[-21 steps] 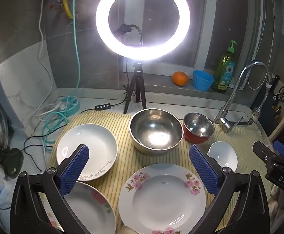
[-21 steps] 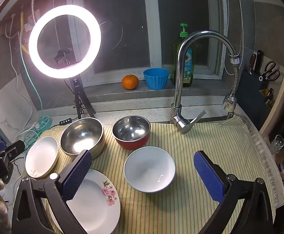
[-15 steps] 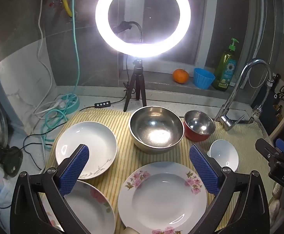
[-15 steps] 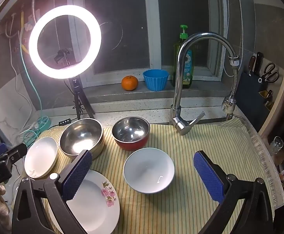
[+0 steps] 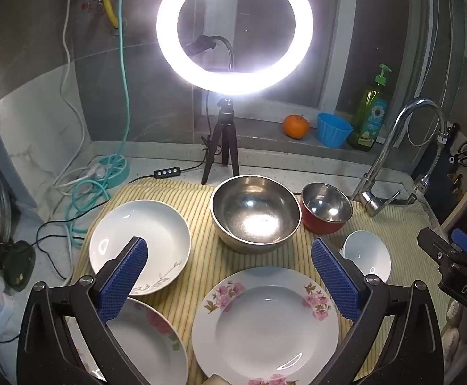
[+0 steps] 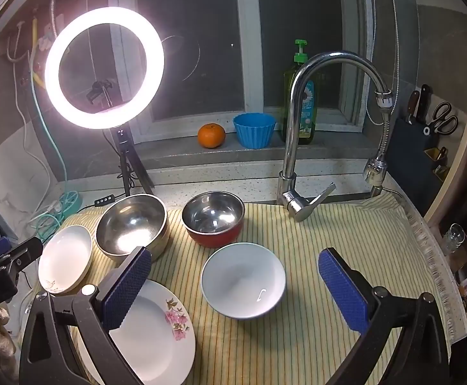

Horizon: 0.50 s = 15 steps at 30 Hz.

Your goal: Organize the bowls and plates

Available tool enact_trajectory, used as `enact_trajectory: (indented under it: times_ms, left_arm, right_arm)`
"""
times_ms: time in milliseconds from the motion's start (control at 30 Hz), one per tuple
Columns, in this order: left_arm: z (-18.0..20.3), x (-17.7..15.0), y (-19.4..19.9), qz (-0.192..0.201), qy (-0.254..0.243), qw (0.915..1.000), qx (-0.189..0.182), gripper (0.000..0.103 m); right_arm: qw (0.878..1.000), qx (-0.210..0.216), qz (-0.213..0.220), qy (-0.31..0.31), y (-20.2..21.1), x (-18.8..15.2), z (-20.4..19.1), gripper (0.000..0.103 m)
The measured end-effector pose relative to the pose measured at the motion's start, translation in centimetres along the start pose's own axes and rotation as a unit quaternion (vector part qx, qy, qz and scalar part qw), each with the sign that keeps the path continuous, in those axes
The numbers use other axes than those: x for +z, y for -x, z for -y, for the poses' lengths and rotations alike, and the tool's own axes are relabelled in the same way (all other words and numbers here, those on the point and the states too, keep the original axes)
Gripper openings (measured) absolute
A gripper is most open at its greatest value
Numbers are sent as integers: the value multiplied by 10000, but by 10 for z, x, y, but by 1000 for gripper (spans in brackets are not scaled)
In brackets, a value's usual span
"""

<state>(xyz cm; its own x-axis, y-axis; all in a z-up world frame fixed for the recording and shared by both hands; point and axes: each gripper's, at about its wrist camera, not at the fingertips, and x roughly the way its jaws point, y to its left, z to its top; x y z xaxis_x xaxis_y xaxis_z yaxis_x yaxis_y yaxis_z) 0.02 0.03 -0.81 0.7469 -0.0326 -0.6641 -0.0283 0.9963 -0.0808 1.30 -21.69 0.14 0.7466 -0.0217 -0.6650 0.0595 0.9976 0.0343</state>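
Striped cloth (image 6: 313, 234): yellow, spread over the bench, and I see every dish resting on it.
Left gripper (image 5: 230, 276): I hold its blue fingers (image 5: 122, 277) spread as wide as they go, nothing between them, hovering above the near dishes.
Right gripper (image 6: 233, 288): fingers (image 6: 342, 288) just as wide apart, gripping nothing, aimed down at the cloth.
Steel bowl (image 5: 255, 213): the big one, upright at the back, just in front of the lamp tripod.
Red bowl (image 6: 213, 218): steel inside, just right of the steel bowl; I cannot tell if they touch.
White bowl (image 6: 243, 280): upright, in front of the red bowl, below the gap of my right fingers.
Flower plate (image 5: 267, 320): pink blossoms on the rim, nearest me, under my left gripper.
Second flower plate (image 5: 150, 340): left of the first, partly hidden by my left finger.
White dish (image 5: 140, 242): deep, a grey sprig on its rim, left of the steel bowl.
Ring lamp (image 5: 235, 25): lit, glaring off the steel bowl.
Tap (image 6: 300, 147): at the cloth's far edge.
Sill: orange (image 6: 211, 135), blue cup (image 6: 254, 130), soap bottle (image 5: 371, 115).
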Motion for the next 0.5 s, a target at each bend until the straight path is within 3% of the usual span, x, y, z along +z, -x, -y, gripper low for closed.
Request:
enact_trajectory:
  times_ms: [500]
  left_arm:
    - [0,3,0,43,-5,10000,13,101]
  right_arm:
    - [10000,-10,6,24,-3,-1,-1,103]
